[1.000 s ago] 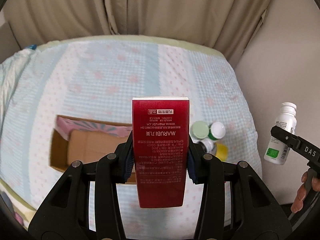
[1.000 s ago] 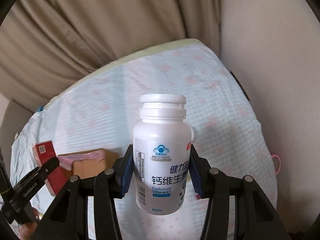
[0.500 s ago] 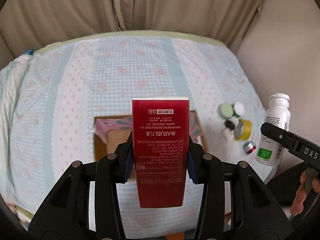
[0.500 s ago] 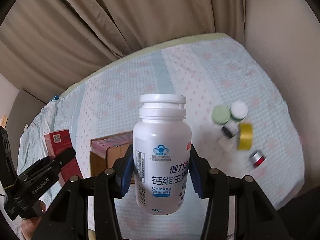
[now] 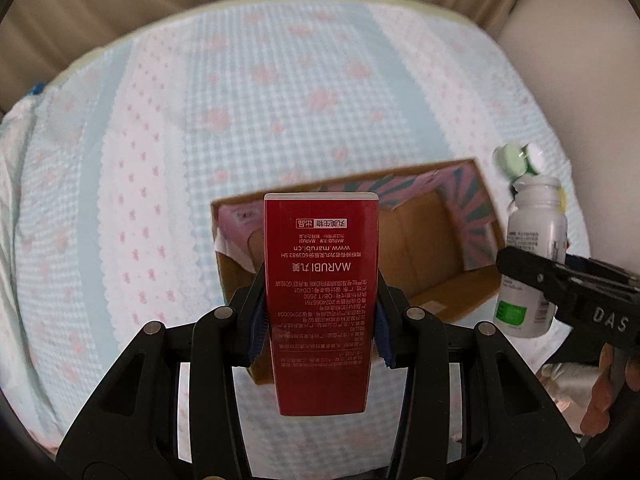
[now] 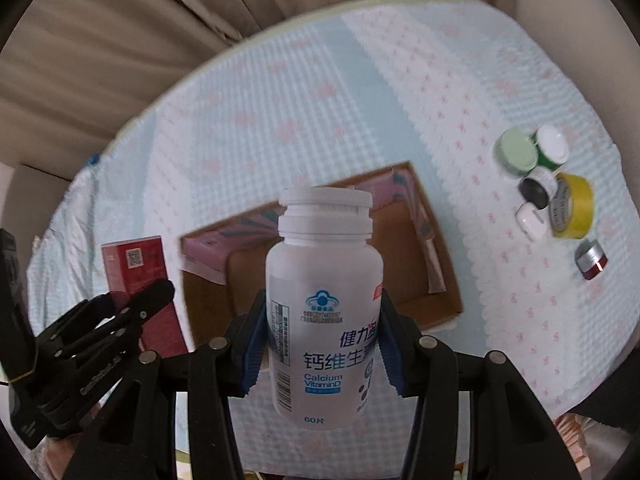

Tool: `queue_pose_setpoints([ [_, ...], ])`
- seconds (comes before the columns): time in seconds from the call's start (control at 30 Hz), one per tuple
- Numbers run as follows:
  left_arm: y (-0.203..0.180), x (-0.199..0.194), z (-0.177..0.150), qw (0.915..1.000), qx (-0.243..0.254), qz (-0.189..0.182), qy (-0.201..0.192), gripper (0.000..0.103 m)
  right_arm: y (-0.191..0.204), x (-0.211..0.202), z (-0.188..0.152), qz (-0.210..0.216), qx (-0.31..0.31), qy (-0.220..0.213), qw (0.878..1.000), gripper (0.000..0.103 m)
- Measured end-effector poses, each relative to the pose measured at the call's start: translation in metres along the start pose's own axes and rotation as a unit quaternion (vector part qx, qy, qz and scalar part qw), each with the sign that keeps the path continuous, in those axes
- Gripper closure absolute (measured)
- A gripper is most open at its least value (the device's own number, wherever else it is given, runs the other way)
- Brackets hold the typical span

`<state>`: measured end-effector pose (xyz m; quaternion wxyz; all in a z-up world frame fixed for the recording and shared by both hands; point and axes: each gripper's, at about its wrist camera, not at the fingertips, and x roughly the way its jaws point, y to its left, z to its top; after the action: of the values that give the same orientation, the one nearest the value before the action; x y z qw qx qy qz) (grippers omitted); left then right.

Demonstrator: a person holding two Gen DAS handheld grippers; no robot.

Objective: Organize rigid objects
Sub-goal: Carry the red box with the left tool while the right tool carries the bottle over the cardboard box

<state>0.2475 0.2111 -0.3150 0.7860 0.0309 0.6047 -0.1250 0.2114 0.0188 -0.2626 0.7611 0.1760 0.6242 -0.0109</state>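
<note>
Both tools have swung over the open cardboard box (image 5: 448, 280), which a second ago lay lower left of the red carton and now sits directly behind it on the bed (image 5: 240, 120). From the left: the left tool (image 5: 320, 320), pointing steeply down, is clamped on the red carton (image 5: 320, 300), held upright with its print upside down. To its right, the right tool (image 6: 322, 344), also angled steeply down, is clamped on the white vitamin bottle (image 6: 324, 320), cap away from the camera, above the box's brown floor and pink-lined walls. Fingers of a hand (image 5: 600, 396) show at the lower right of the left view. Farther right on the checked bedspread, clear of the box, sits a cluster of small jars (image 6: 532, 156), a yellow tape roll (image 6: 574, 206) and a red-and-silver jar (image 6: 592, 260).
</note>
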Motion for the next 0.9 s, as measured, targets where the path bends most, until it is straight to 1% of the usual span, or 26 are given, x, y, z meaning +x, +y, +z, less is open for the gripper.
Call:
queue_pose_setpoints([
  [0.1, 0.001, 0.03, -0.002, 0.9996, 0.009, 0.005, 0.027, 0.064, -0.005, 0.036, 0.007, -0.008, 0.006, 0.029, 1.0, 0.057],
  [0.23, 0.0, 0.067, -0.003, 0.9979, 0.021, 0.013, 0.06, 0.063, -0.012, 0.073, 0.014, -0.016, 0.015, 0.06, 0.998, 0.057],
  [0.3, -0.003, 0.085, -0.004, 0.9965, 0.035, 0.019, 0.073, 0.063, -0.017, 0.094, 0.018, -0.019, 0.017, 0.074, 0.997, 0.057],
  [0.43, -0.018, 0.124, -0.007, 0.9907, 0.085, 0.032, 0.101, 0.063, -0.026, 0.128, 0.021, -0.027, 0.018, 0.093, 0.995, 0.057],
  [0.53, -0.027, 0.137, -0.011, 0.9866, 0.109, 0.031, 0.117, 0.064, -0.034, 0.146, 0.023, -0.025, 0.022, 0.108, 0.994, 0.057],
  [0.63, -0.03, 0.14, -0.013, 0.9848, 0.117, 0.033, 0.124, 0.063, -0.04, 0.155, 0.023, -0.02, 0.027, 0.117, 0.993, 0.057],
  [0.7, -0.031, 0.139, -0.012, 0.9843, 0.12, 0.038, 0.123, 0.063, -0.041, 0.157, 0.024, -0.019, 0.023, 0.121, 0.992, 0.057],
  [0.87, -0.035, 0.13, -0.004, 0.9858, 0.121, 0.031, 0.113, 0.063, -0.038, 0.156, 0.028, -0.013, 0.006, 0.126, 0.992, 0.057],
  [0.9, -0.036, 0.13, -0.003, 0.9853, 0.123, 0.027, 0.116, 0.061, -0.038, 0.157, 0.029, -0.013, 0.004, 0.127, 0.992, 0.057],
])
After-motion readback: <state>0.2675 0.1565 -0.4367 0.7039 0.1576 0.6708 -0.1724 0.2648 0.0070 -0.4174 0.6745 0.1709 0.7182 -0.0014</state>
